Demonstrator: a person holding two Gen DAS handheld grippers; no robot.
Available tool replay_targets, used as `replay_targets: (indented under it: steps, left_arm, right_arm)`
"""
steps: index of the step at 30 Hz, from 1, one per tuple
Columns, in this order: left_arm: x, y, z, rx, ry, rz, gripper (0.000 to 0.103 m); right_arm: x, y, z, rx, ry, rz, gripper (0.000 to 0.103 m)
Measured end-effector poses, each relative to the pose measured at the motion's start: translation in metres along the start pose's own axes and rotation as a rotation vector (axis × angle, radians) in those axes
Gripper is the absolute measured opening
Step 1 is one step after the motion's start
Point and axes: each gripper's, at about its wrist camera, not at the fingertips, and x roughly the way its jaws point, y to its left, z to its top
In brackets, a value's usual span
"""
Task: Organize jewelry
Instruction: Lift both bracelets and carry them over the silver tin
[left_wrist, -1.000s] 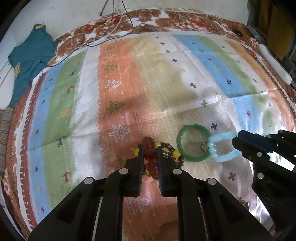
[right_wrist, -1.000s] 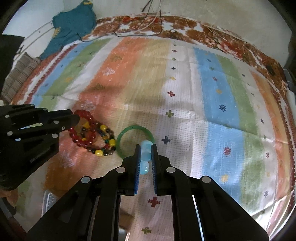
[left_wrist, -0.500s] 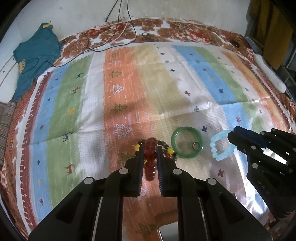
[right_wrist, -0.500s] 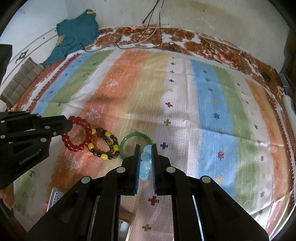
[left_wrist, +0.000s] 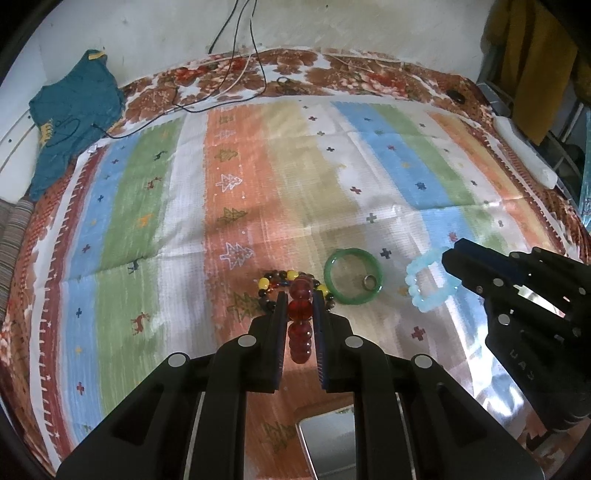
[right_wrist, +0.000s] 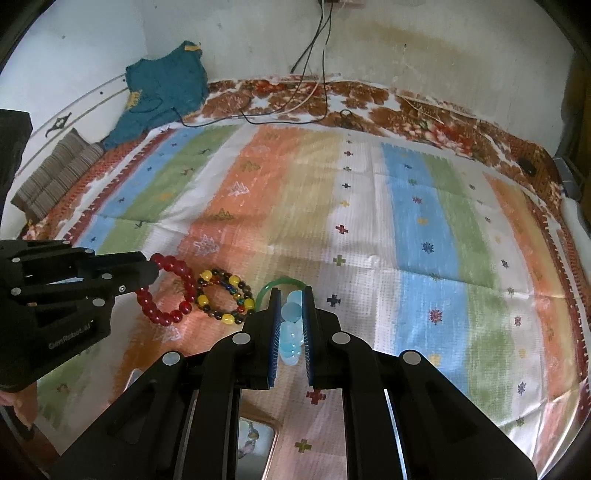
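Observation:
My left gripper (left_wrist: 300, 299) is shut on a red bead bracelet (left_wrist: 300, 321) and holds it above the striped cloth; the bracelet also shows in the right wrist view (right_wrist: 168, 291). My right gripper (right_wrist: 290, 295) is shut on a pale blue bead bracelet (right_wrist: 290, 332), which also shows in the left wrist view (left_wrist: 428, 282). A multicoloured bead bracelet (right_wrist: 225, 295) lies on the cloth between the grippers. A green bangle (left_wrist: 352, 281) lies beside it with a small metal ring (left_wrist: 370, 282) inside.
A striped patterned cloth (left_wrist: 258, 177) covers the bed. A teal garment (left_wrist: 70, 118) and cables (left_wrist: 236, 85) lie at the far edge. A box with a shiny lid (left_wrist: 328, 443) sits just below the grippers. A striped cushion (right_wrist: 51, 173) lies at the left.
Both grippers have lifted and pulled back with their bracelets. The red and the pale blue bracelets have come up off the cloth, away from the multicoloured bracelet and the green bangle.

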Motion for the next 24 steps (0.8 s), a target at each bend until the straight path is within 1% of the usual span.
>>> replay_targets:
  steps: [3, 11, 16, 24]
  left_arm:
    - [-0.01, -0.003, -0.004, -0.002, -0.015, -0.016, 0.013]
    - [-0.027, -0.009, -0.015, -0.002, -0.044, -0.028, 0.013]
    - [-0.038, -0.008, -0.02, -0.023, -0.058, -0.04, 0.013]
    - [-0.053, -0.013, -0.03, -0.018, -0.084, -0.058, 0.013]
  right_arm:
    - [-0.004, 0.0, -0.003, 0.003, -0.004, 0.0, 0.012]
    - [-0.017, 0.006, -0.012, -0.016, -0.028, -0.002, 0.012]
    - [-0.026, 0.009, -0.016, -0.012, -0.037, 0.018, 0.012]
    - [-0.041, 0.015, -0.023, -0.023, -0.059, 0.025, 0.012]
